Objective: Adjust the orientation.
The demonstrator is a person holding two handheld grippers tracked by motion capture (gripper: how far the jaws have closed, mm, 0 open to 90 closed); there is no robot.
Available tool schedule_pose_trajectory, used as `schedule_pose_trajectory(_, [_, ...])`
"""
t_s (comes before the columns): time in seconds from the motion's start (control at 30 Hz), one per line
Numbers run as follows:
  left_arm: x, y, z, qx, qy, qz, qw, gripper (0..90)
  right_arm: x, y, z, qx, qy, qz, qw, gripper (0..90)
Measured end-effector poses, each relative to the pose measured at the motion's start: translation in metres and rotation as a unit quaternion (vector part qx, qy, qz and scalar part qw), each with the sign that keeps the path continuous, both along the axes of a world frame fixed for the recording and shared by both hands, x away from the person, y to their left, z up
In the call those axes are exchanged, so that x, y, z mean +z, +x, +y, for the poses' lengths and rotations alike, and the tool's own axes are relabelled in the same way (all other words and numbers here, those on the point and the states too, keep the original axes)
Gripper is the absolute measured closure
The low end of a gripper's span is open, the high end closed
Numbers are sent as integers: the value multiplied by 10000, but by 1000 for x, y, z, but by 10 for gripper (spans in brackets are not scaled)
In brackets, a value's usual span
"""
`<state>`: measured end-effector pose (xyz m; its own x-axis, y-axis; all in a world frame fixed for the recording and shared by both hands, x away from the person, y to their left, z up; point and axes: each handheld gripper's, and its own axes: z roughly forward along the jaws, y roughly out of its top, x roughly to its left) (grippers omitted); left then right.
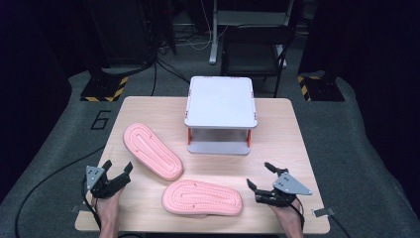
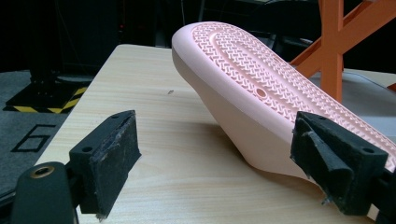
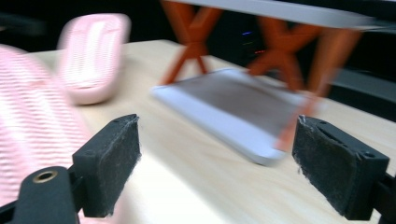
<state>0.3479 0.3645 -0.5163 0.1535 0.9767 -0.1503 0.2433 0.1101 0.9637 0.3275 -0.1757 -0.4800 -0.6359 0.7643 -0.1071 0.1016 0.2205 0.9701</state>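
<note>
Two pink slippers lie sole-up on the desk [image 1: 148, 218], in front of a small grey rack [image 1: 220, 101] with orange legs. The far slipper [image 1: 152, 150] lies slantwise at the left; the near slipper [image 1: 202, 198] lies crosswise close to the front edge, between the two hands. The pair is well apart from the rack, and neither slipper is held.

The left gripper [image 1: 115, 169] hovers just beside the far slipper's near end, jaws spread wide and empty; in its own view the slipper [image 2: 275, 100] fills the space ahead, with its edge running behind the right-hand jaw. The right gripper [image 1: 260, 174] is also spread and empty, just off the near slipper's end.

I'd say this is the approach, with nothing grasped yet. My guess is the slippers are bound for the rack. The next move would call for each gripper to slide its jaws over a slipper's edge and pinch the thick sole firmly.

The right gripper view is blurred, so the slipper [image 3: 37, 135] at its left is only a pink smear. Sole-up, the slippers hide their straps, and the rack's lower shelf is mostly shadowed from above.
</note>
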Motion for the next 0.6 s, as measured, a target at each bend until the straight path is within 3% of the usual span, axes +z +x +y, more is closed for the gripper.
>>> schedule_pose_trajectory(0.07, [1, -1, 0, 6, 5, 3, 10000, 150, 2, 1, 17, 456, -223, -3, 9987, 148])
schedule_pose_trajectory(0.13, [1, -1, 0, 14, -10, -46, 10000, 151, 3, 0, 32, 783, -320, 151, 9963, 148])
schedule_pose_trajectory(0.17, [1, -1, 0, 14, -10, -46, 10000, 151, 3, 0, 32, 783, -320, 151, 9963, 148])
schedule_pose_trajectory(0.2, [1, -2, -1, 22, -28, -58, 10000, 151, 1, 6, 44, 1117, -365, 253, 9928, 149])
schedule_pose_trajectory(0.23, [1, -2, -1, 19, -24, -69, 10000, 151, 1, 6, 44, 1117, -365, 253, 9928, 149])
schedule_pose_trajectory(0.27, [2, -2, 0, -5, -4, -33, 10000, 151, -5, 10, 52, 1206, -457, 512, 9903, 149])
schedule_pose_trajectory(0.33, [2, -2, -1, -12, -4, -31, 10000, 151, -8, 13, 56, 1290, -483, 596, 9887, 149])
schedule_pose_trajectory(0.37, [2, -1, -1, -17, 15, -18, 10000, 151, -13, 17, 61, 1473, -507, 881, 9839, 152])
schedule_pose_trajectory(0.47, [1, 0, -1, 1, 9, -33, 10000, 151, -21, 23, 67, 1690, -747, 941, 9783, 154])
schedule_pose_trajectory(0.5, [1, 0, -1, 1, 9, -33, 10000, 151, -21, 23, 67, 1690, -747, 941, 9783, 154])
schedule_pose_trajectory(0.53, [1, -1, -1, -2, 29, -19, 10000, 151, -25, 26, 72, 1804, -892, 1066, 9737, 151])
schedule_pose_trajectory(0.6, [1, -1, -1, 12, 38, -21, 10000, 151, -28, 30, 74, 1792, -879, 1117, 9735, 152])
